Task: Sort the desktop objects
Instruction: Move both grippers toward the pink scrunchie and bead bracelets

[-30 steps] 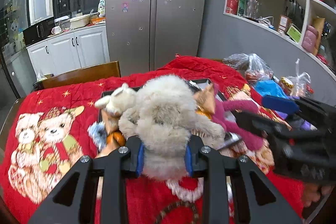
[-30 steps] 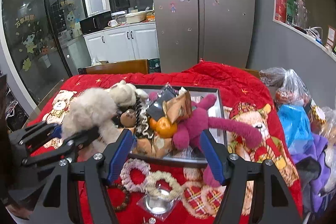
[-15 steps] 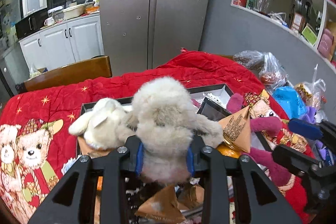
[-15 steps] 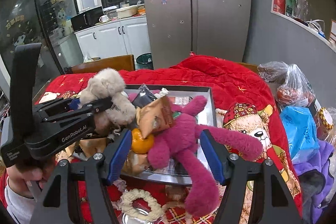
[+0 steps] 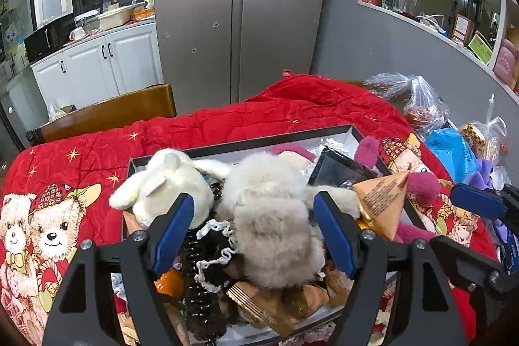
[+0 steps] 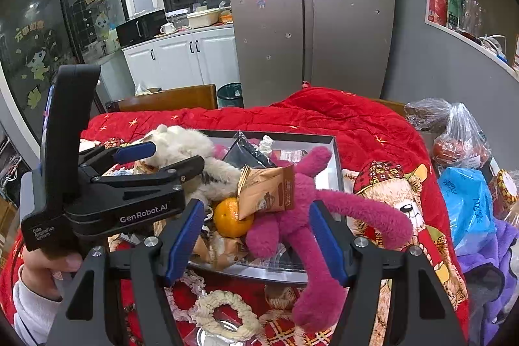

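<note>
A fluffy beige plush toy (image 5: pixel 272 216) lies on top of the pile in the black-rimmed tray (image 5: pixel 275 137). My left gripper (image 5: pixel 253 232) straddles it with its jaws opening, and the blue pads (image 5: pixel 175 232) stand clear of the fur. From the right wrist view the left gripper (image 6: pixel 167 157) hangs over the tray's left side. My right gripper (image 6: pixel 256 239) is open at the tray's near edge, around a magenta plush toy (image 6: pixel 292 216) without touching it. An orange (image 6: pixel 232 218) and a brown snack packet (image 6: pixel 269 190) sit in the pile.
A white plush (image 5: pixel 165 180) lies left of the beige one. Fabric scrunchies (image 6: pixel 223 310) rest on the red bear-print blanket (image 6: pixel 356 125) before the tray. Plastic bags (image 6: pixel 464 135) and a blue bag (image 6: pixel 467 203) crowd the right edge. A wooden chair back (image 5: pixel 107 112) stands behind.
The left gripper carried the beige plush over the tray and down onto the pile, then spread its jaws and let it go. The right gripper stayed open and shifted only slightly.
</note>
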{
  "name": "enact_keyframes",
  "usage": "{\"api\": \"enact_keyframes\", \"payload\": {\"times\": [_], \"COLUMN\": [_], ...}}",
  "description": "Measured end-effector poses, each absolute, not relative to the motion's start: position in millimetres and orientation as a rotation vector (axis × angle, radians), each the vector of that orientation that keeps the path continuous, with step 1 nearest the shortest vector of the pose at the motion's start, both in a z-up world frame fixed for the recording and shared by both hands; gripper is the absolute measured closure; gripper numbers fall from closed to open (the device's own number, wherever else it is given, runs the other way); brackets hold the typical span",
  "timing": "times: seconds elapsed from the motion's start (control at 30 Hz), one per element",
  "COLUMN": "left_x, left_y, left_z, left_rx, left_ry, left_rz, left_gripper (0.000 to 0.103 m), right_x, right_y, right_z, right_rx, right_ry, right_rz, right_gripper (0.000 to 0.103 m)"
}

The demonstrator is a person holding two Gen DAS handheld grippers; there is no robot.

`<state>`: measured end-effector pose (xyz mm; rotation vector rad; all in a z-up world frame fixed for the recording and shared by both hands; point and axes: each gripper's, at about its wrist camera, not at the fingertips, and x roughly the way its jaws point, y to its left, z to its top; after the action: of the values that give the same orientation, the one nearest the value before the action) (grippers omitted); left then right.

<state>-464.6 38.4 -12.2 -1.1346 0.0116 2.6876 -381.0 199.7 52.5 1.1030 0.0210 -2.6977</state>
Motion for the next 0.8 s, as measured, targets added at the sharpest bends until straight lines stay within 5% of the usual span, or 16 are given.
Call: {"api": "enact_keyframes", "payload": {"times": [0.8], "left_x": [-370], "left_y": [4], "left_z": [37], "left_rx": [-1.016], "left_ry": [0.035], "left_rz": [2.761], "left_gripper": [0.019], "right_x": [-332], "right_y": [186], "right_z": [91], "right_rx": [1.002], "right_ry": [-0.005], "right_rz": [-2.674], "right_gripper": [0.034]}}
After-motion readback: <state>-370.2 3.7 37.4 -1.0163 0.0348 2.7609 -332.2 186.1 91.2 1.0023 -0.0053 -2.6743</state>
